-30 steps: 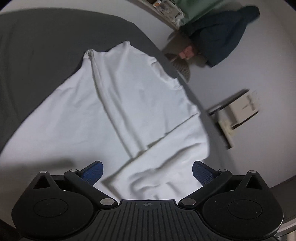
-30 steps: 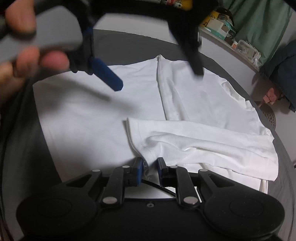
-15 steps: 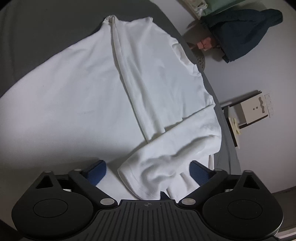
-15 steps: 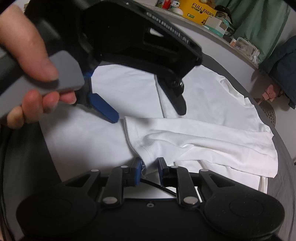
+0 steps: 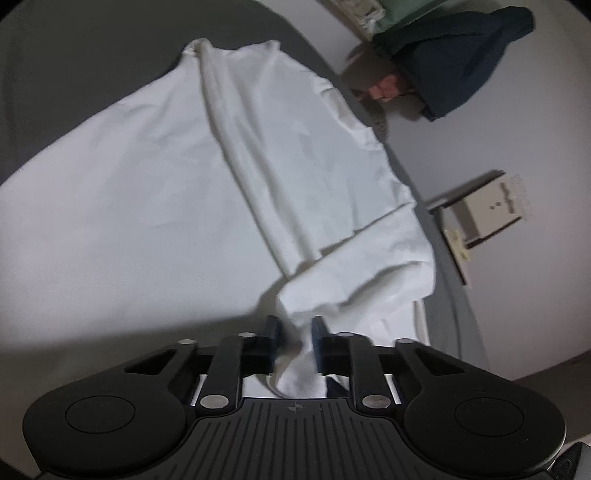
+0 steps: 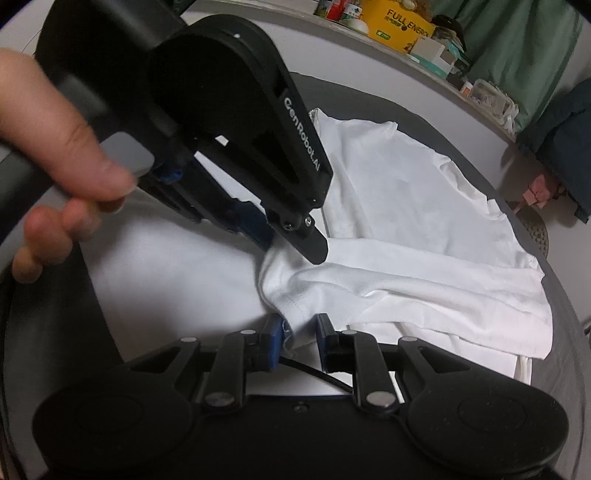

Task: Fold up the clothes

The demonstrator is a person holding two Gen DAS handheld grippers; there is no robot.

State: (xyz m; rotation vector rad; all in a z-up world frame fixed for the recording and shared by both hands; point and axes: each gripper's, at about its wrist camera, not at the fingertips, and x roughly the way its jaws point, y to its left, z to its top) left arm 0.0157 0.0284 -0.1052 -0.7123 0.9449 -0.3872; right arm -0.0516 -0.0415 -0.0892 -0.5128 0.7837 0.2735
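Observation:
A white shirt (image 5: 295, 147) lies spread on a dark grey round surface (image 5: 74, 74), with one part folded across its near end. In the left wrist view my left gripper (image 5: 295, 334) is shut on a bunched corner of that folded part. The right wrist view shows the shirt (image 6: 406, 192) with its folded band running to the right. There the left gripper (image 6: 295, 247) comes in from the upper left and pinches the band's far corner. My right gripper (image 6: 299, 332) is shut on the hemmed near corner of the same band.
A person's hand (image 6: 74, 177) holds the left gripper's handle. A dark blue garment (image 5: 454, 62) hangs beyond the far right edge. A pale box (image 5: 487, 206) sits on the floor to the right. A shelf with a yellow carton (image 6: 402, 22) and a green curtain (image 6: 517, 55) line the back.
My left gripper has come down onto the folded part of the shirt and shut on its corner. The right gripper has kept its grip and place.

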